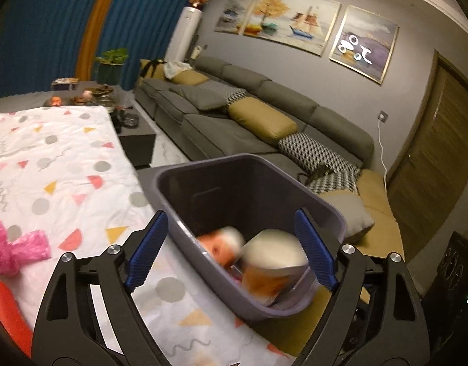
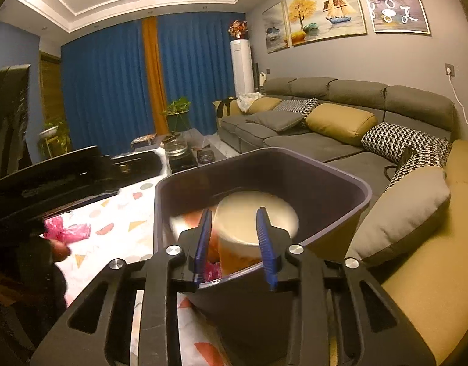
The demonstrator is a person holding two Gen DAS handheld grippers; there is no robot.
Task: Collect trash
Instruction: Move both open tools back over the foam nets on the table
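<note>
A grey plastic bin (image 1: 325, 210) stands at the table's right edge; it also shows in the right wrist view (image 2: 349, 183). Inside it a blurred paper cup (image 1: 273, 262) (image 2: 252, 228) with a cream top and orange side appears in motion, beside a blurred orange and white item (image 1: 224, 244). My left gripper (image 1: 230, 250) is open and empty over the bin's near rim. My right gripper (image 2: 235, 244) is partly open above the bin, with the cup seen between its fingers. A crumpled pink plastic bag (image 1: 17, 247) (image 2: 69, 228) lies on the patterned tablecloth.
The table wears a white cloth (image 1: 66, 164) with coloured shapes. An orange object (image 1: 5, 311) sits at the left edge. A grey sofa (image 1: 249, 109) with yellow and checked cushions runs along the right. A dark coffee table (image 2: 185, 149) with a glass jar stands behind.
</note>
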